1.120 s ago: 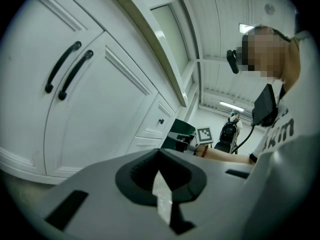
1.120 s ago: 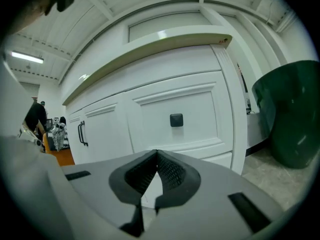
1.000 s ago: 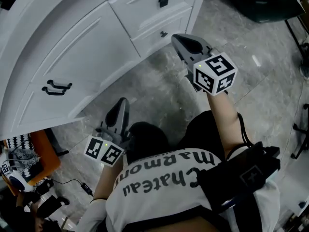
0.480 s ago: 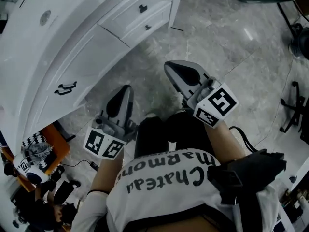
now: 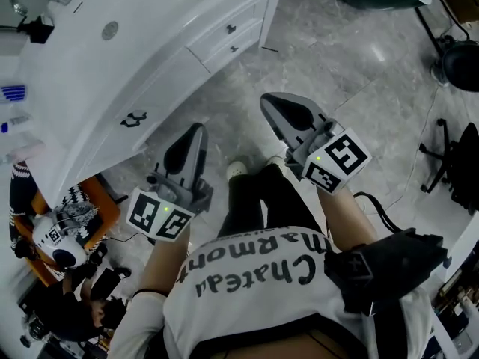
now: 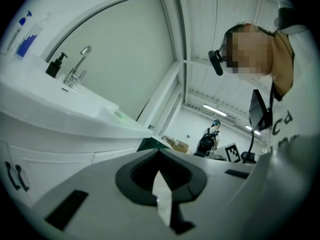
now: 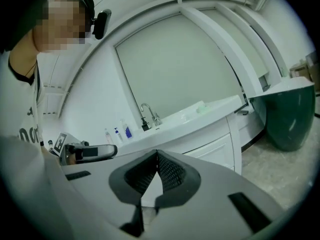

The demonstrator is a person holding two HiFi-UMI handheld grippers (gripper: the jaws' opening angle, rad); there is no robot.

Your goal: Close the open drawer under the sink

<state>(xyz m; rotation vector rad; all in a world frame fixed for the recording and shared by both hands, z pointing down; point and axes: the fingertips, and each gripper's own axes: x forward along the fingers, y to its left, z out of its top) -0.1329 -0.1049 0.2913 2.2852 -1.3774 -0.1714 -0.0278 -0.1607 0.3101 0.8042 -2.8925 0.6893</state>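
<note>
A: Drawers [image 5: 213,39] are both sitting flush in the white vanity [image 5: 161,81], looking closed. Left gripper [image 5: 196,132] and right gripper [image 5: 269,103] are hovering well apart from it, jaws pressed together, empty.

B: Probably rigid and sliding lightly. I'm guessing a flat push beside the knob [image 5: 230,28], no pinching.

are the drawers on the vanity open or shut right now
Shut. In the head view both drawer fronts sit flush with the white vanity, none sticking out over the floor.
</note>
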